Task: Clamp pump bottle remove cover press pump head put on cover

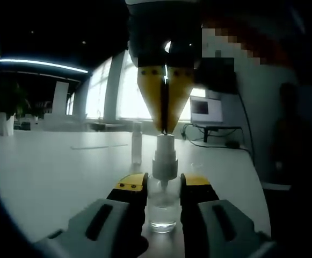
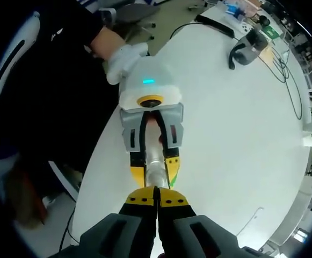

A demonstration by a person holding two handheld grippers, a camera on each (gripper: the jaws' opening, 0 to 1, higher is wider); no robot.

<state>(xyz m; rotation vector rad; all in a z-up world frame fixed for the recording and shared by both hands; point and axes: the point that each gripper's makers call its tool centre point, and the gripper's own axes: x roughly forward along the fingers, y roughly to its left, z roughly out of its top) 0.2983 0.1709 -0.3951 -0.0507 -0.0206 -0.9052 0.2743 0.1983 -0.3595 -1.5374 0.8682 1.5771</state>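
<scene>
Two grippers engaged: left gripper [image 1: 163,189] jaws clamp pump bottle [image 1: 162,207] upright on worktop [image 1: 64,166]; right gripper [image 1: 165,128] jaws closed, tips on pump head [image 1: 164,158]. Press straight down, keep clamp firm against tipping.

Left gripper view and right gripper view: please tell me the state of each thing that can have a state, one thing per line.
pump bottle: upright on the table, clamped between the left gripper's fingers, cover off.
pump head: exposed, right gripper's tips on its top.
cover: standing upright on the table behind the bottle.
left gripper: shut on pump bottle.
right gripper: shut, holding nothing.
monitor: switched on.
</scene>
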